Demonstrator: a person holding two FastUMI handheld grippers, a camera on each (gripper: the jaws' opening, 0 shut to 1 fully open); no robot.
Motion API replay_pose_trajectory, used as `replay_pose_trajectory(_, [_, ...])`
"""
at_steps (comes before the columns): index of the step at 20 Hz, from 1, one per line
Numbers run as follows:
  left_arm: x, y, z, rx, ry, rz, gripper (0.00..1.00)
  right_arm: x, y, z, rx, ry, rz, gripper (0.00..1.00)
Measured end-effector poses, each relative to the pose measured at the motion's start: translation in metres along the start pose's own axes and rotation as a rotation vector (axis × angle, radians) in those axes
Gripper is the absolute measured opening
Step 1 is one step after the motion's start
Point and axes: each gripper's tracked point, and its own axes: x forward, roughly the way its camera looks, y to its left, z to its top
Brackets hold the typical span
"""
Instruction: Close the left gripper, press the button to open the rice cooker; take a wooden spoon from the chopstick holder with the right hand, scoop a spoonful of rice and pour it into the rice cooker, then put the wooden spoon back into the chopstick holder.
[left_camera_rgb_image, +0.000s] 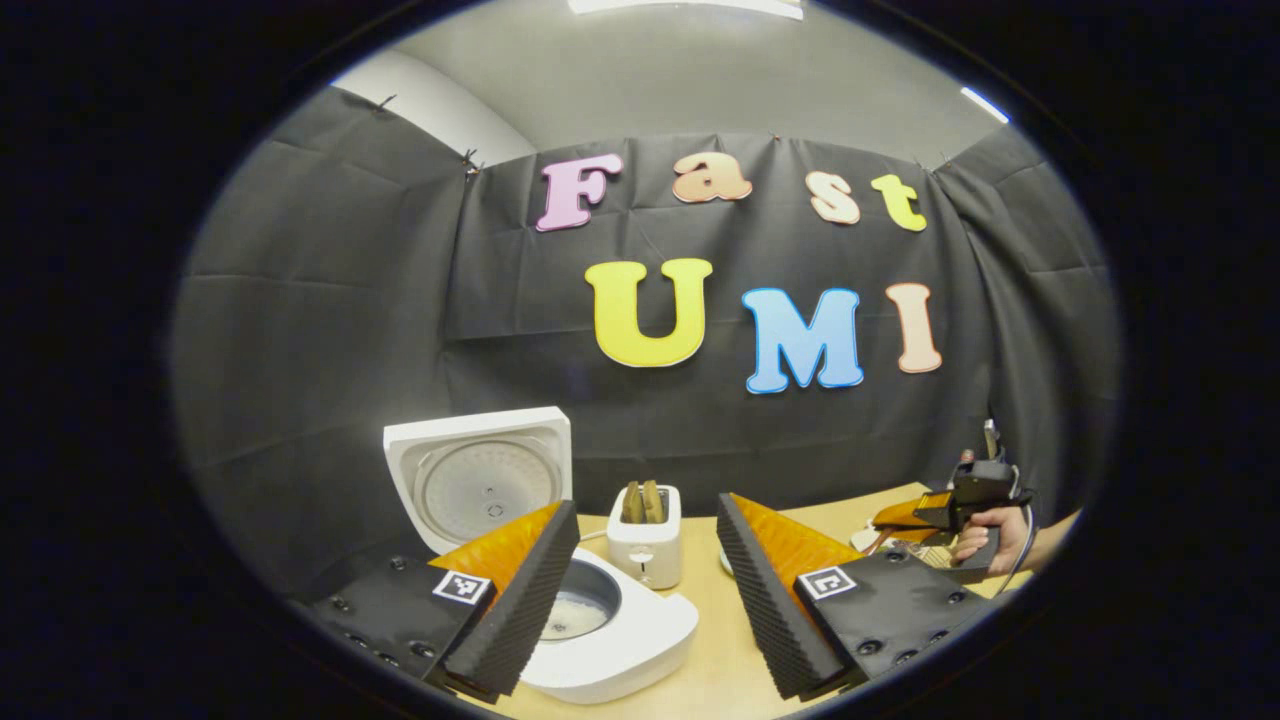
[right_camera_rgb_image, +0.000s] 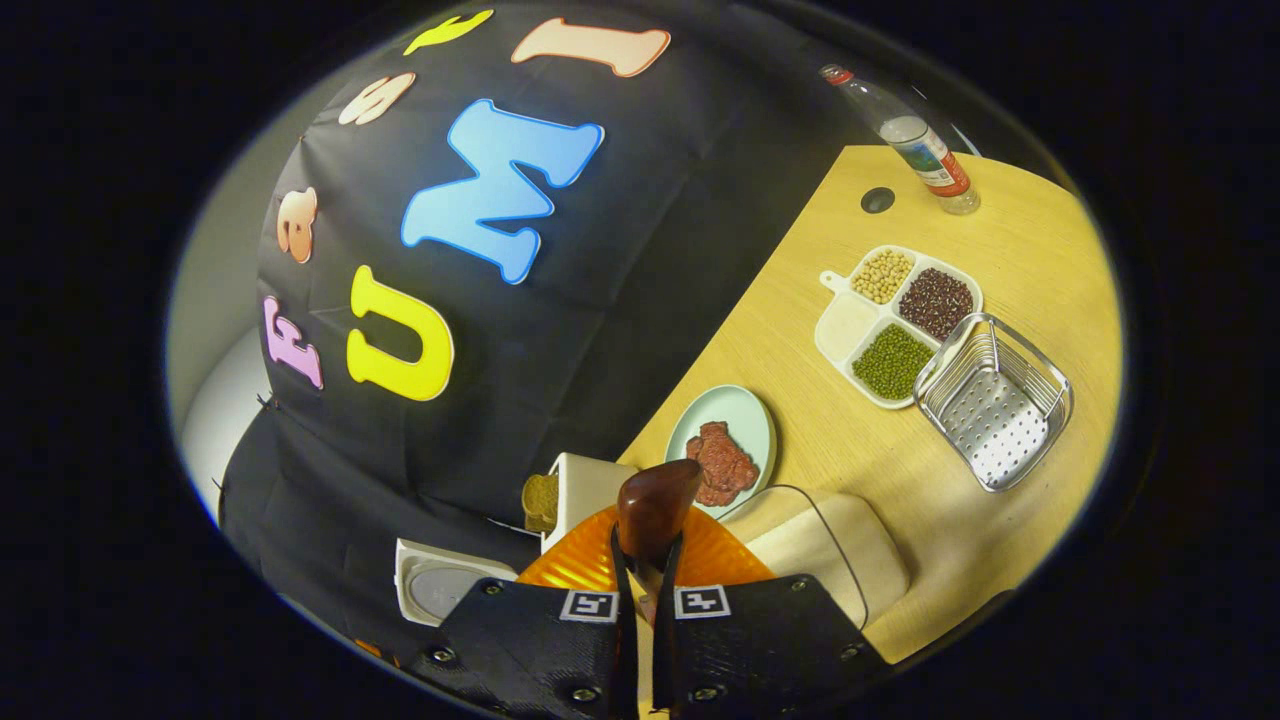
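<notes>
The left gripper is standing wide open above the table, its fingers framing the cooker, whose lid is standing raised, and the toaster behind it. In the right gripper view the right gripper is clamping narrowly on the spoon, whose dark end is sticking up past the fingers. Beyond it a plate of meat, a divided tray of grains, a wire basket and a bottle are sitting on the table.
</notes>
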Motion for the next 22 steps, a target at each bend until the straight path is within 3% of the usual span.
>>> replay_pose_trajectory(2, [0.0, 0.002, 0.001, -0.003, -0.007, -0.002, 0.93, -0.006, 0.019, 0.0, 0.094, 0.0, 0.081, 0.06])
replay_pose_trajectory(5, [0.001, 0.007, 0.002, -0.005, -0.01, 0.001, 0.94, -0.006, 0.033, -0.002, 0.168, 0.003, 0.125, 0.06])
replay_pose_trajectory(22, [-0.016, 0.07, -0.012, -0.038, -0.026, 0.05, 0.99, 0.058, 0.162, -0.101, -0.002, 0.183, 0.273, 0.06])
